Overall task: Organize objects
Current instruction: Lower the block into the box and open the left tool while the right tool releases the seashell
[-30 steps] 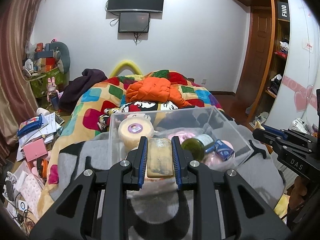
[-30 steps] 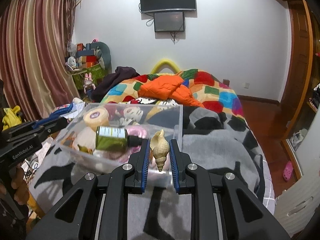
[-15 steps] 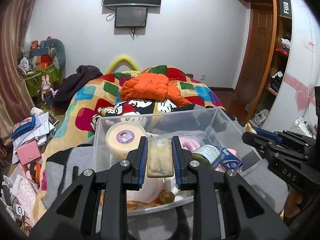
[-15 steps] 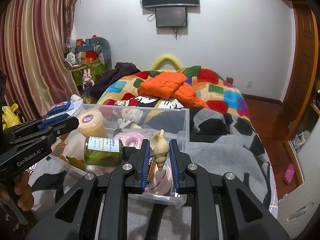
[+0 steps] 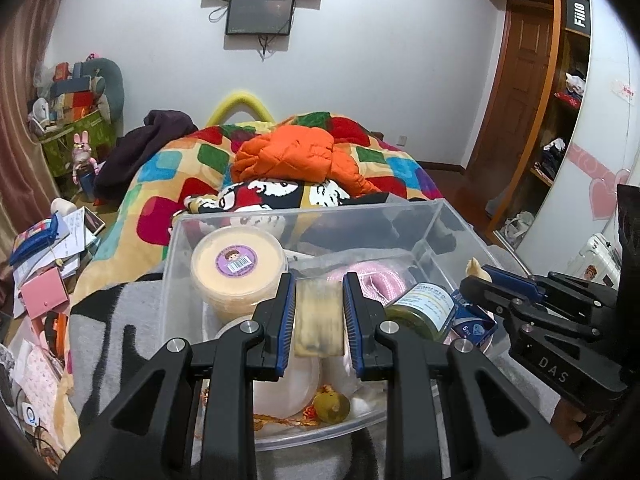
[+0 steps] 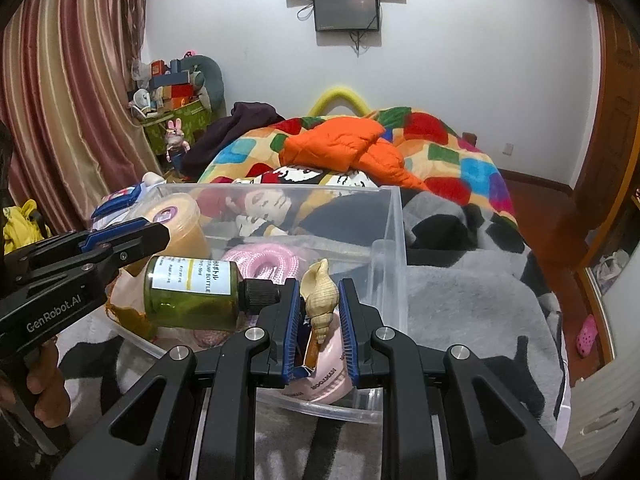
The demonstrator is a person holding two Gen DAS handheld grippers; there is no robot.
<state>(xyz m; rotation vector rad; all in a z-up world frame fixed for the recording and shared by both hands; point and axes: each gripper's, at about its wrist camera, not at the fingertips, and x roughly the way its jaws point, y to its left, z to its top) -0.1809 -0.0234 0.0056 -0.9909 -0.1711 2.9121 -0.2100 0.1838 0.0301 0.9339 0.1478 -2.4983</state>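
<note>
Both tools are hovering over the clear bin (image 5: 460, 220) at frame centre, the left tool (image 5: 319, 312) clamping a yellowish block (image 5: 319, 320) and the right tool (image 6: 320, 308) pinching a seashell (image 6: 319, 300), so each should be lowering into a free gap before letting go.

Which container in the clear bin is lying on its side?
The green bottle with the black cap lies sideways; the round tub with the purple sticker stands upright.
</note>
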